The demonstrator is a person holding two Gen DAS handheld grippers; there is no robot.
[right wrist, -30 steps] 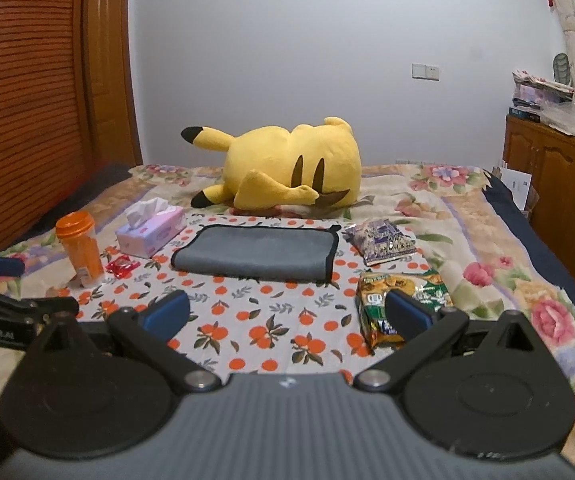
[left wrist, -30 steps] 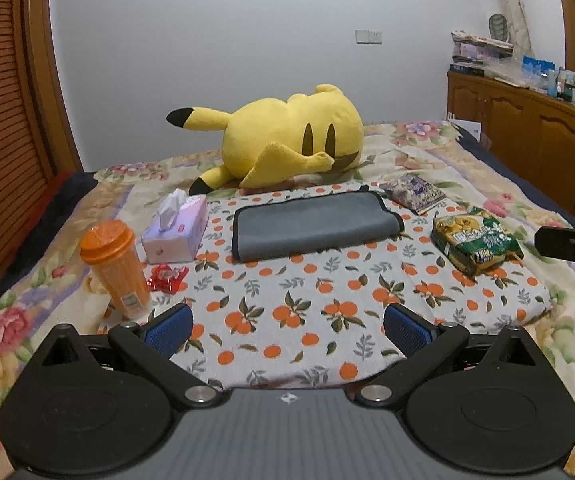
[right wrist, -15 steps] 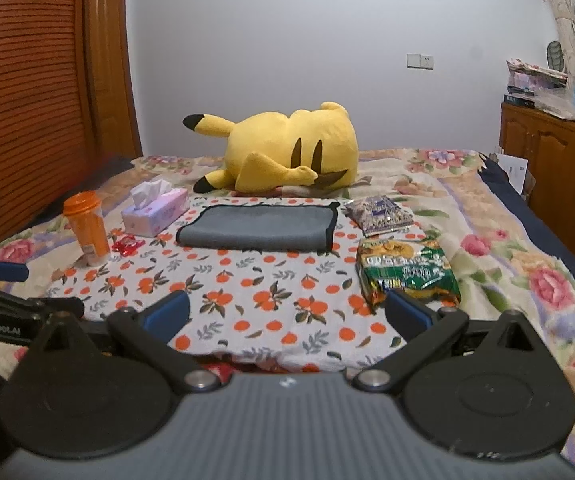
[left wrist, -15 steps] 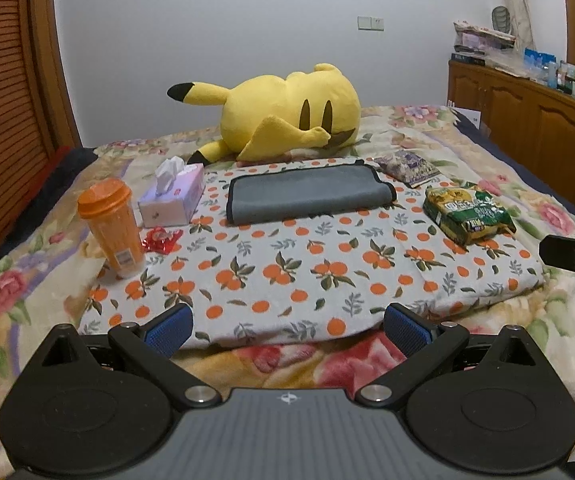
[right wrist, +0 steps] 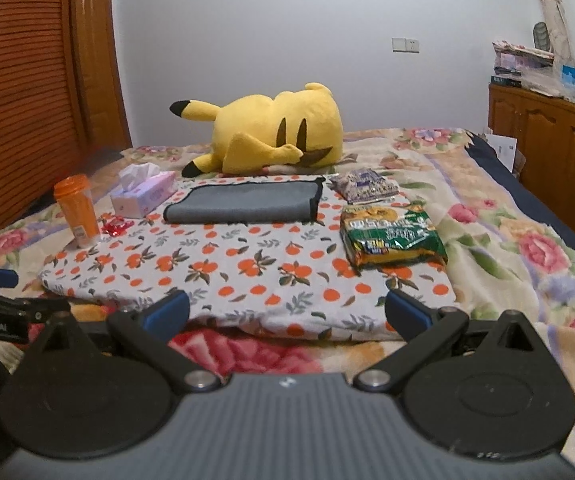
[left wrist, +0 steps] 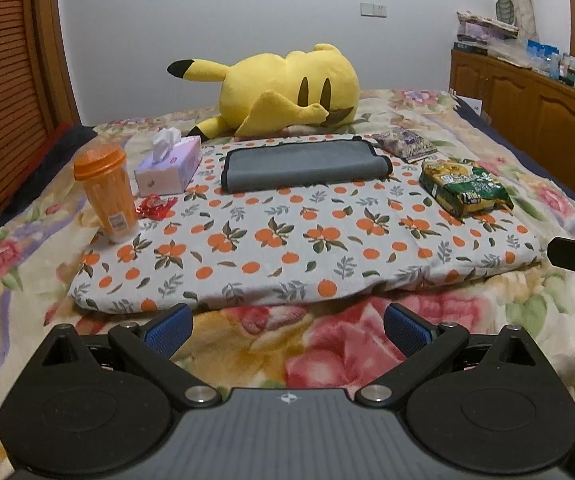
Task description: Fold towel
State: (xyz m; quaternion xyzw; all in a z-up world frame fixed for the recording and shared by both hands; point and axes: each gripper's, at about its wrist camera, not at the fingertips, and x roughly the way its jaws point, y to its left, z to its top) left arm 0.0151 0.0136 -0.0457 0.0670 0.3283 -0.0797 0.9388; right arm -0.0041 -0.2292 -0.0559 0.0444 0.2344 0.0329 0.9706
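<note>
A grey towel with a dark hem (left wrist: 301, 166) lies folded into a long strip at the far side of an orange-print cloth (left wrist: 287, 240) on the bed. It also shows in the right wrist view (right wrist: 243, 204). My left gripper (left wrist: 287, 328) is open and empty, low over the floral blanket in front of the cloth. My right gripper (right wrist: 287, 312) is open and empty, at the cloth's near edge. Both are well short of the towel.
An orange cup (left wrist: 105, 192), a tissue box (left wrist: 167, 164) and a red wrapper (left wrist: 155, 206) sit left of the towel. A green snack bag (left wrist: 465, 192) and a purple packet (left wrist: 405, 145) lie right. A yellow plush (left wrist: 287, 88) lies behind. A wooden cabinet (left wrist: 535, 116) stands right.
Both grippers have pulled back toward the near side of the bed, so the cloth and towel look farther away. Both stay open. The towel has not moved.
</note>
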